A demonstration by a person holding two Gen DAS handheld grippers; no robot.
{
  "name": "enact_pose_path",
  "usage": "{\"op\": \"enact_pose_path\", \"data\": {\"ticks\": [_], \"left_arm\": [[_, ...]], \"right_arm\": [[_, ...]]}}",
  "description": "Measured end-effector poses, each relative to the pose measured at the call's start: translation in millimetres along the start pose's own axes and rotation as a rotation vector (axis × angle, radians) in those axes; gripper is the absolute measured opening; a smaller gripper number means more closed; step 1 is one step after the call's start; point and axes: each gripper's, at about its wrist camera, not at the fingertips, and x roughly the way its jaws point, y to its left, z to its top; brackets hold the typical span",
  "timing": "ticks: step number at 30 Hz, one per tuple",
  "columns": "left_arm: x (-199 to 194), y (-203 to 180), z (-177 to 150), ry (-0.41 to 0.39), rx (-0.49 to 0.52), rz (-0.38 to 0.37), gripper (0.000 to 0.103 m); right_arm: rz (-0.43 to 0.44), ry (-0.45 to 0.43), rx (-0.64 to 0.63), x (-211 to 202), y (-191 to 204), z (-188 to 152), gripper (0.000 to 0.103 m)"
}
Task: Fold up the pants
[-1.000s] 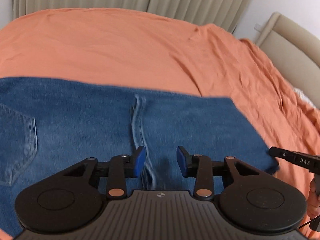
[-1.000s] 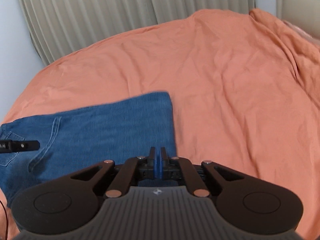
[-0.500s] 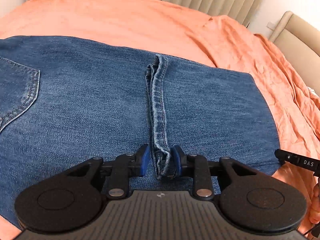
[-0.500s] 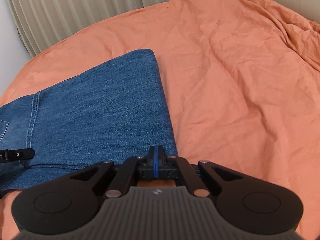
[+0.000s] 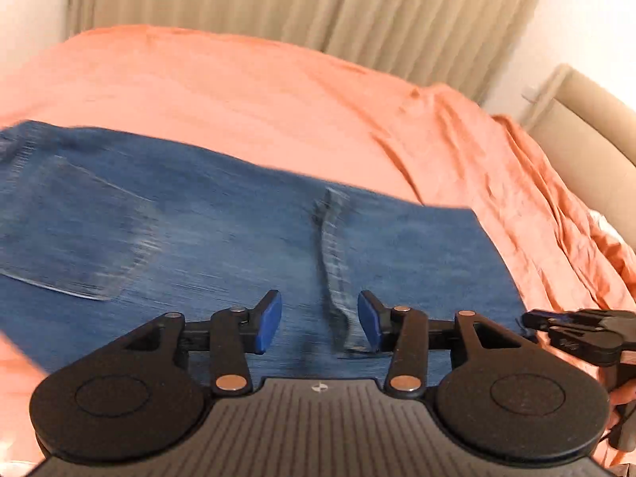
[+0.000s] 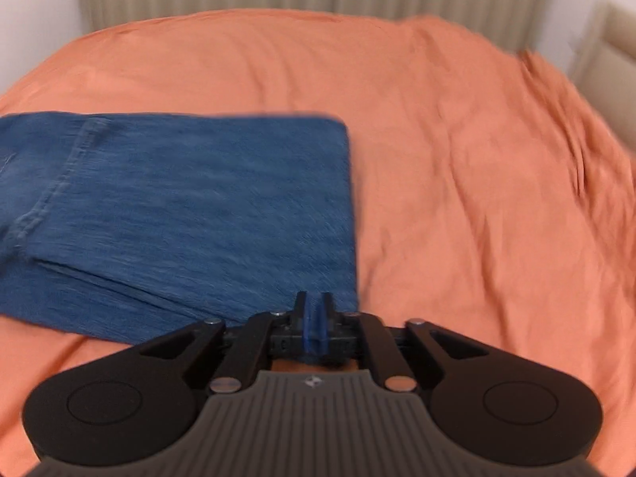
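folded jeans (image 5: 222, 246) lay on orange bedsheet (image 6: 457, 183); left claw (image 5: 320, 324) just opened wide, empty; right claw (image 6: 314, 318) jaws narrowly parted, just opening, gripping nothing.

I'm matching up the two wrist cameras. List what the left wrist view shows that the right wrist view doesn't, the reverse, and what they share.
Only the left wrist view: the back pocket of the jeans, the hem lying between the open left gripper, whose fingers have just been opening, and the right gripper at the frame's right edge.

Only the right wrist view: the jeans' folded right edge and a narrow gap between the right gripper's fingers, which have just begun opening.

Both: jeans, orange bedspread, beige curtain.
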Motion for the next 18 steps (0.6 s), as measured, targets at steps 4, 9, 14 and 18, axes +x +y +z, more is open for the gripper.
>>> {"op": "enact_pose_path", "data": {"ticks": [4,9,14,18], "left_arm": [[-38.5,45.8,-0.4,-0.113,-0.121,0.078,0.057],[-68.5,102.0,3.4,-0.182,-0.274,0.184,0.058],[-92.8,160.5,-0.8,-0.28,-0.452,0.271,0.059],[-103.6,210.3,-8.9,-0.308,-0.619,0.282,0.06]], "right_arm": [[0.109,-0.025,-0.059,-23.1,21.7,27.8,0.011],[0.202,-0.087,-0.199,-39.2,67.1,52.9,0.015],[0.231,-0.121,-0.411,-31.1,114.6,73.0,0.022],[0.238,-0.081,-0.498,-18.9,134.4,82.1,0.023]]}}
